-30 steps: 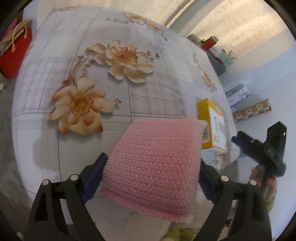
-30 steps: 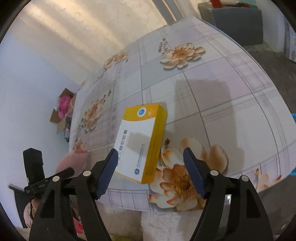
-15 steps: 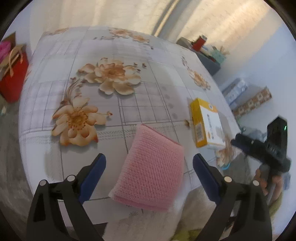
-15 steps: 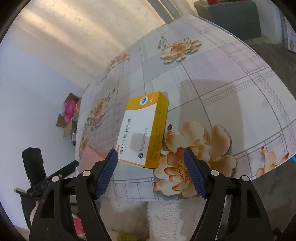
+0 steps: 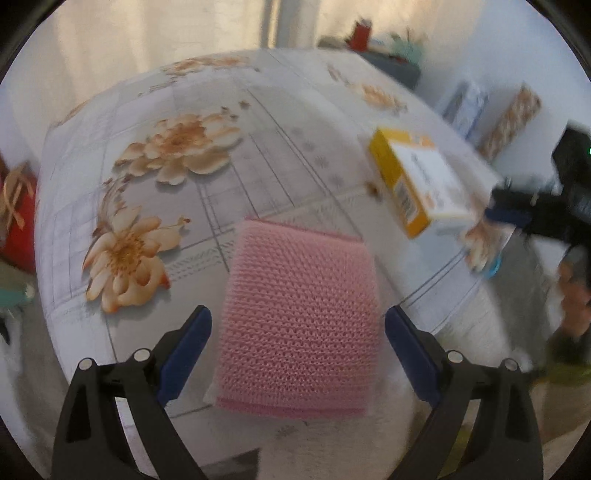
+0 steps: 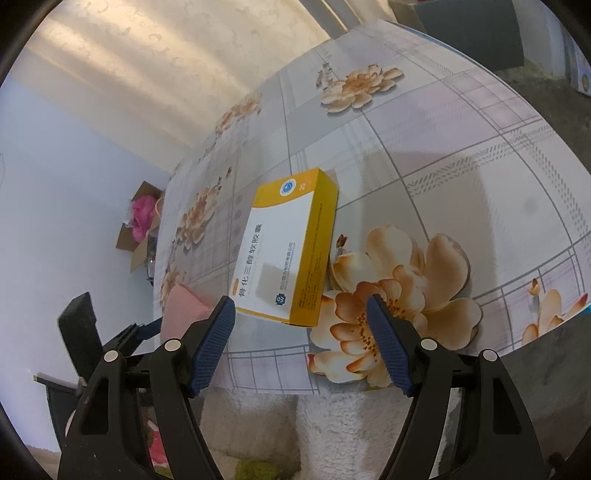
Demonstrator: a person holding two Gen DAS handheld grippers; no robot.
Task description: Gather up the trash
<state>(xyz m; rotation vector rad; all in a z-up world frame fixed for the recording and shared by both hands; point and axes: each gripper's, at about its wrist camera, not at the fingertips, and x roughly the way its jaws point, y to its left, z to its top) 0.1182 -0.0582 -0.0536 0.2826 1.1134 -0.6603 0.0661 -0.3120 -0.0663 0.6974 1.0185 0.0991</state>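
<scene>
A pink knitted cloth (image 5: 299,321) lies flat at the near edge of the flowered table (image 5: 258,155). My left gripper (image 5: 297,314) is open and straddles the cloth, with a gap between each pad and the cloth. A yellow and white carton (image 6: 288,247) lies on the table to the right of the cloth. My right gripper (image 6: 300,302) is open and hovers just short of the carton's near end, with nothing between its fingers. The left wrist view shows the carton (image 5: 417,184) and the right gripper (image 5: 517,218). The right wrist view shows the pink cloth (image 6: 181,310) at the left.
A red bag (image 5: 14,218) stands on the floor to the left. A cardboard box (image 6: 142,221) with something pink in it sits by the wall. Cartons (image 5: 465,103) line the far wall, with a grey cabinet (image 6: 469,33) behind the table. A white fluffy rug (image 6: 332,424) lies below the table's edge.
My left gripper let go of the pink cloth, which now lies on the table. The gripper drew back, rolled, then came close over the cloth again. The right gripper has hardly moved.
</scene>
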